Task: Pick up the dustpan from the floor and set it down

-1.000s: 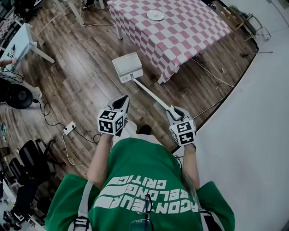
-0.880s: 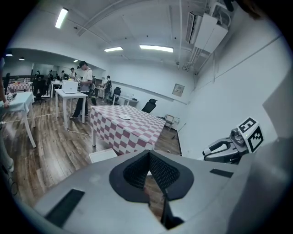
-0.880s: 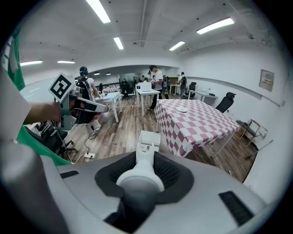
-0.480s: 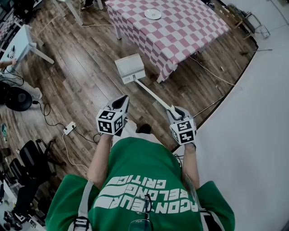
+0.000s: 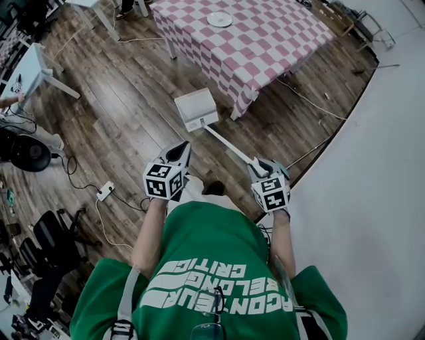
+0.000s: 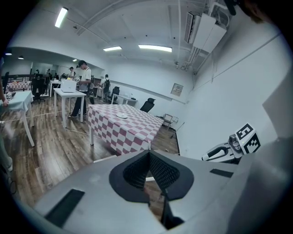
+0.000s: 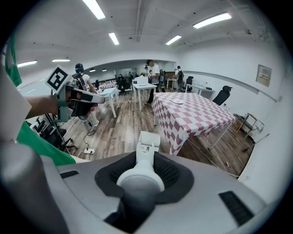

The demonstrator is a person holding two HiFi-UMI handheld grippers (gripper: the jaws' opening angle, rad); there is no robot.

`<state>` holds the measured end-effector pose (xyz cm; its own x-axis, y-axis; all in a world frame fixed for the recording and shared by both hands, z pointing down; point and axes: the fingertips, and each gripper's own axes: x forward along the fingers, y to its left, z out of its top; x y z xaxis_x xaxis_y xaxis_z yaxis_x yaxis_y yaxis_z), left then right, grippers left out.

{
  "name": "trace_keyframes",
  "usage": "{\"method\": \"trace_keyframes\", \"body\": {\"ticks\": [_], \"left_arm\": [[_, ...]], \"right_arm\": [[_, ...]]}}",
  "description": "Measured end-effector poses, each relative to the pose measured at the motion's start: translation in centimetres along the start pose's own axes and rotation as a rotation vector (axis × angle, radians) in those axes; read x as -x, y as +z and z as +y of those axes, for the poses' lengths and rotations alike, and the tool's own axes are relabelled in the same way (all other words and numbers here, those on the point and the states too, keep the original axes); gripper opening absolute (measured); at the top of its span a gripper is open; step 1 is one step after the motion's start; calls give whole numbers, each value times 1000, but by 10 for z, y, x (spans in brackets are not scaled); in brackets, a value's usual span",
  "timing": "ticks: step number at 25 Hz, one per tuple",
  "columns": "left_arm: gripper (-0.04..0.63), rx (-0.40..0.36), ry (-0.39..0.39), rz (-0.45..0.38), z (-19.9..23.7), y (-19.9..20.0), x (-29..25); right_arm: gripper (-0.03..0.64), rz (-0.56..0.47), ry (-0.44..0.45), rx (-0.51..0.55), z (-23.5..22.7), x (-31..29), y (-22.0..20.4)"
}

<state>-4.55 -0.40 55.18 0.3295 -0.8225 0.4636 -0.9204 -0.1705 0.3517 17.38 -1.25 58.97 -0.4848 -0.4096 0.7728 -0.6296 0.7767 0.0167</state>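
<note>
Head view: dustpan (image 5: 196, 109) at 11 o'clock from right gripper (image 5: 264, 166), possibly off the floor (image 5: 119, 126).
Left gripper view: left gripper (image 6: 149, 160), jaws together, empty.
Right gripper view: jaws clamp the handle (image 7: 139, 176). We judge pickup done, set-down left.

Dark wood-plank floor (image 5: 126, 113). At 12 o'clock, table draped in pink-and-white checked cloth (image 5: 265, 50), bearing a round white plate (image 5: 219, 20). At 9 o'clock, white power strip (image 5: 105, 192) lying on the planks.
</note>
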Motion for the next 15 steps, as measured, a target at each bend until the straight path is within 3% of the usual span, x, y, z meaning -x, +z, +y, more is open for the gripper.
{"method": "trace_keyframes", "body": {"ticks": [15], "left_arm": [[-6,-39,-45,46,-25,-12,-7]], "right_arm": [[112,129,-40,-70,-5,-4,-71]]}}
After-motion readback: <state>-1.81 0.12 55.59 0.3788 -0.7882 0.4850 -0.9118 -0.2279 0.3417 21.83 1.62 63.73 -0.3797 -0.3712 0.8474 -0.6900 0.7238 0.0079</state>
